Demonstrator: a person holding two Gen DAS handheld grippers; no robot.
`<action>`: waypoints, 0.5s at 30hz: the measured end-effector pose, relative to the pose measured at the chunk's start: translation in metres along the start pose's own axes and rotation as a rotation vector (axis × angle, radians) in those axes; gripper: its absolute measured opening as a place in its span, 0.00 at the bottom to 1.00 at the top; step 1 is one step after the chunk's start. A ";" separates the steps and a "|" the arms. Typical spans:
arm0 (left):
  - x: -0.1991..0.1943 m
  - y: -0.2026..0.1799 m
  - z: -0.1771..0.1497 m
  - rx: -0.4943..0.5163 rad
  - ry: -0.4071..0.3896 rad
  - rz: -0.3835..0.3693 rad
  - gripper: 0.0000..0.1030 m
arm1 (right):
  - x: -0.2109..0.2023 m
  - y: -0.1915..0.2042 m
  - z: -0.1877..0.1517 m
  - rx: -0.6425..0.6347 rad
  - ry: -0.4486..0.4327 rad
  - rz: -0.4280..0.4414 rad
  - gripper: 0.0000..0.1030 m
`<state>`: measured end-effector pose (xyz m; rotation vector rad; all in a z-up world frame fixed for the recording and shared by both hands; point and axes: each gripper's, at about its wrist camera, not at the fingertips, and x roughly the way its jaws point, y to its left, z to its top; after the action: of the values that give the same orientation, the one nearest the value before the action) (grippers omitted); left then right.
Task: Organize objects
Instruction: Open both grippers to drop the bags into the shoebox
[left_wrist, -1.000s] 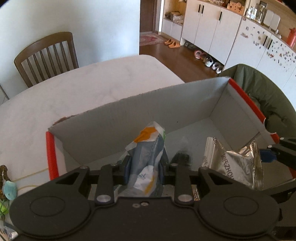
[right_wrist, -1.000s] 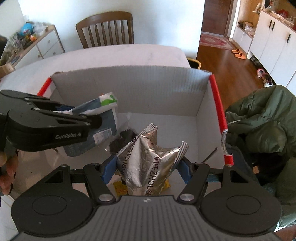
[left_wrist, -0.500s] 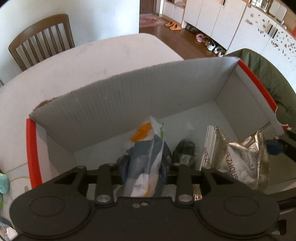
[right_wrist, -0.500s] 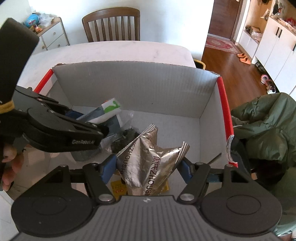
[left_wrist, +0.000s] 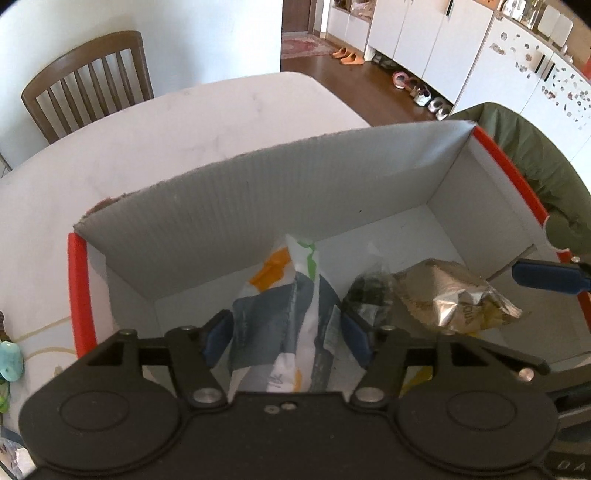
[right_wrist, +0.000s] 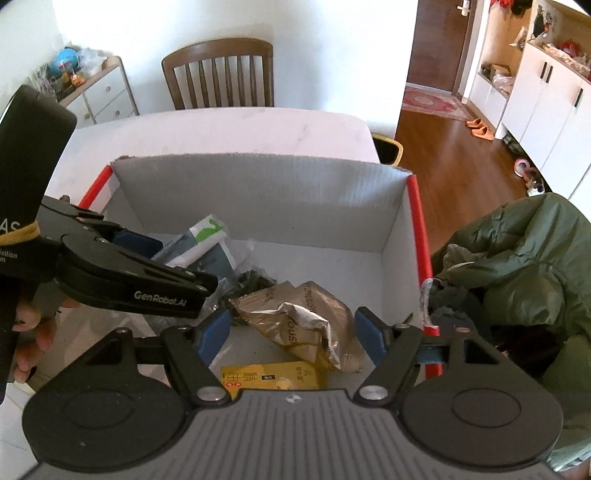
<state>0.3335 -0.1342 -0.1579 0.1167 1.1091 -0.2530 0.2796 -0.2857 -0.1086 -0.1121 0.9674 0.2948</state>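
An open cardboard box (left_wrist: 258, 206) with red edges stands on the white table. My left gripper (left_wrist: 286, 341) is low inside it and open, with a grey, white and orange packet (left_wrist: 280, 317) standing loosely between the spread blue pads. My right gripper (right_wrist: 291, 338) is open above a crumpled silver snack bag (right_wrist: 303, 317) that lies on the box floor. One of its blue fingertips (left_wrist: 546, 278) shows at the right in the left wrist view. A clear bag of dark contents (right_wrist: 255, 280) and a flat yellow packet (right_wrist: 269, 376) also lie in the box (right_wrist: 258, 192).
A green jacket (right_wrist: 517, 266) is bunched against the box's right side. A wooden chair (right_wrist: 221, 74) stands behind the table (left_wrist: 184, 129). A person's hand (right_wrist: 33, 332) holds the left gripper. Small toys (left_wrist: 11, 360) lie at the table's left edge.
Both grippers have opened. The silver bag dropped from the right gripper and now lies flat in the box. The left gripper's pads spread away from the grey packet.
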 end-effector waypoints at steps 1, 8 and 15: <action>-0.003 0.000 0.000 -0.001 -0.006 -0.003 0.64 | -0.003 0.000 0.000 0.003 -0.004 0.001 0.71; -0.027 -0.002 -0.003 0.007 -0.065 -0.027 0.72 | -0.028 -0.001 -0.005 0.015 -0.046 0.010 0.71; -0.057 -0.003 -0.008 0.009 -0.134 -0.051 0.74 | -0.057 0.000 -0.008 0.015 -0.101 0.026 0.71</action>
<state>0.3018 -0.1274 -0.1097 0.0784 0.9786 -0.3070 0.2431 -0.2986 -0.0665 -0.0702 0.8715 0.3137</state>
